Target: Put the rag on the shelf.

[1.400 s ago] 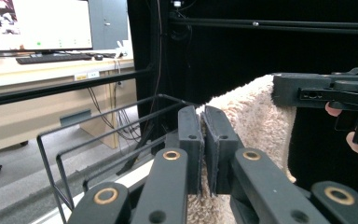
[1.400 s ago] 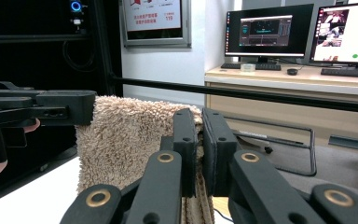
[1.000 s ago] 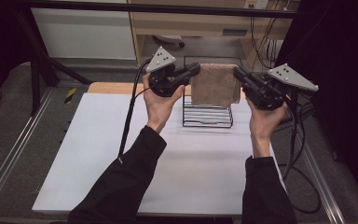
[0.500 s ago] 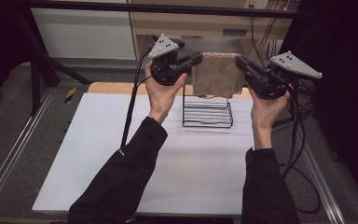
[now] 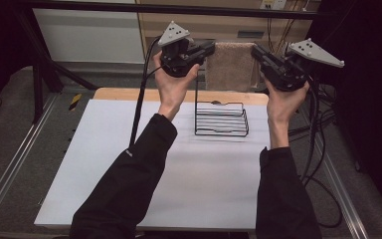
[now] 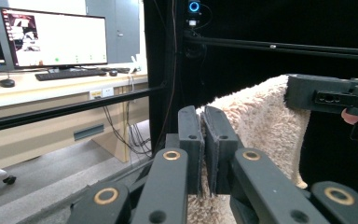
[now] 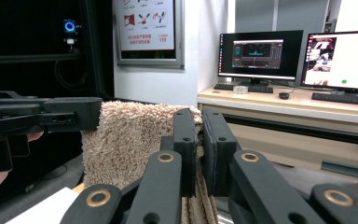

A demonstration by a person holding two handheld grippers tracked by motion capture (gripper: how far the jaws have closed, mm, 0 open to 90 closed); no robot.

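Observation:
A beige fluffy towel (image 5: 231, 64) hangs spread in the air between my two grippers, above and behind a black wire rack (image 5: 221, 119). My left gripper (image 5: 210, 48) is shut on the towel's upper left corner; in the left gripper view its jaws (image 6: 203, 116) pinch the towel's (image 6: 261, 121) edge. At the upper right corner my right gripper (image 5: 255, 51) is shut too, and the right gripper view has its jaws (image 7: 199, 119) closed on the towel (image 7: 130, 135). Each gripper view also shows the other gripper, the right gripper (image 6: 331, 93) and the left gripper (image 7: 42, 114), at the towel's far corner.
The wire rack stands on a white table (image 5: 104, 164) near its far edge, with a wooden strip (image 5: 124, 93) behind it. Black cables (image 5: 318, 139) trail off the table's right side. Desks with monitors (image 7: 261, 53) stand beyond the table.
Both grippers have risen and moved farther from the person, carrying the towel up clear of the wire rack. The towel stays stretched between them.

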